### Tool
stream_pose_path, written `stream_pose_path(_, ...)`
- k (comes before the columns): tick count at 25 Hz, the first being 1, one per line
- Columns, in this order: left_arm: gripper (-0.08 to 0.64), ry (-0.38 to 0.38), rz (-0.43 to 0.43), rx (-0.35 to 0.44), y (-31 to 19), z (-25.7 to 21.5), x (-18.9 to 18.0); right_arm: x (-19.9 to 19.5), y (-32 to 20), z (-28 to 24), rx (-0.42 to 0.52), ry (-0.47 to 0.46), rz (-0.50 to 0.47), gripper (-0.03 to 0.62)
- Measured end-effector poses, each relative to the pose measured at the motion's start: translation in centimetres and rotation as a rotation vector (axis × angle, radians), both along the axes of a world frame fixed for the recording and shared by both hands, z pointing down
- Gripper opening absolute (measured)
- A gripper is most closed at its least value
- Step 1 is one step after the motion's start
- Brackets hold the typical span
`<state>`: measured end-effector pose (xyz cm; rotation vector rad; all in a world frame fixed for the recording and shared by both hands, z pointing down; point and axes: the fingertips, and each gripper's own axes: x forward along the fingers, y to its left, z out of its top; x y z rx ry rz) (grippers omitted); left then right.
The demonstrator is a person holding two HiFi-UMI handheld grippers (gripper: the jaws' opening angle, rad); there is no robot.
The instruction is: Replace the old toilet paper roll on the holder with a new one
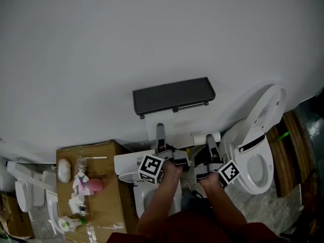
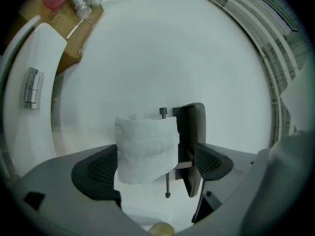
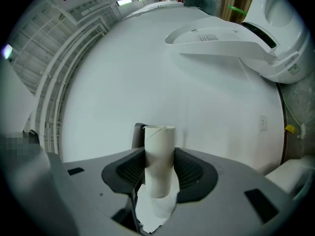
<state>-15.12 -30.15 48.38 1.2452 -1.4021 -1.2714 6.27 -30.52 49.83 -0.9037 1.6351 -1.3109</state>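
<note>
Beside the holder [image 2: 193, 132]: your right gripper [image 3: 160, 172], clamped on the bare old tube [image 3: 159, 149]; your left gripper [image 2: 156, 160], jaws apart around the new roll [image 2: 146, 146], apparently seated there. Remaining: discard tube.

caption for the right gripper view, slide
Right gripper clamps the nearly bare cardboard tube, last paper hanging off it, facing the white wall.

A broad, plain white wall [image 1: 152, 34] fills the far side, with a dark flat shelf [image 1: 173, 96] fixed to it. At the right stands a white toilet [image 1: 255, 168] with its lid [image 1: 266, 110] raised, and brown wooden boards [image 1: 293, 146] stand farther right. The floor [image 1: 263, 206] near the toilet is pale and mottled. At the left a cardboard box [image 1: 114, 196] carries small clutter. Strip lights [image 3: 124, 2] glow overhead.
</note>
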Motion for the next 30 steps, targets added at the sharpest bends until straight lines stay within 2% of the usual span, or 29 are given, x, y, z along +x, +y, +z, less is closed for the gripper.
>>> stream_pose_path(9, 0.491, 0.032, 0.003, 0.008, 4.7, -0.1, 0.5, 0.2, 3.9, -1.4, 0.031, 0.018, -0.001, 0.189)
stream_pose_path(15, 0.489, 0.003, 0.021, 0.032, 6.9, -0.8, 1.0, 0.4, 6.1, -1.9, 0.046, 0.022, 0.000, 0.189)
stream_pose_path(22, 0.488, 0.009, 0.022, 0.073, 8.4, -1.9, 1.3, 0.9, 7.5, -2.3, 0.055, 0.034, 0.006, 0.189)
stream_pose_path(25, 0.480, -0.008, 0.048, 0.126, 8.7, -3.0, 1.7, 1.0, 7.8, -2.4, 0.062, 0.037, 0.005, 0.189)
stream_pose_path(27, 0.440, -0.024, 0.055, 0.169, 9.1, -4.1, 2.0, 0.9, 8.1, -2.5, 0.065, 0.038, 0.004, 0.189)
stream_pose_path(30, 0.271, -0.032, 0.044, 0.210, 9.9, -5.3, 2.0, 0.8, 8.5, -2.7, 0.066, 0.037, 0.001, 0.189)
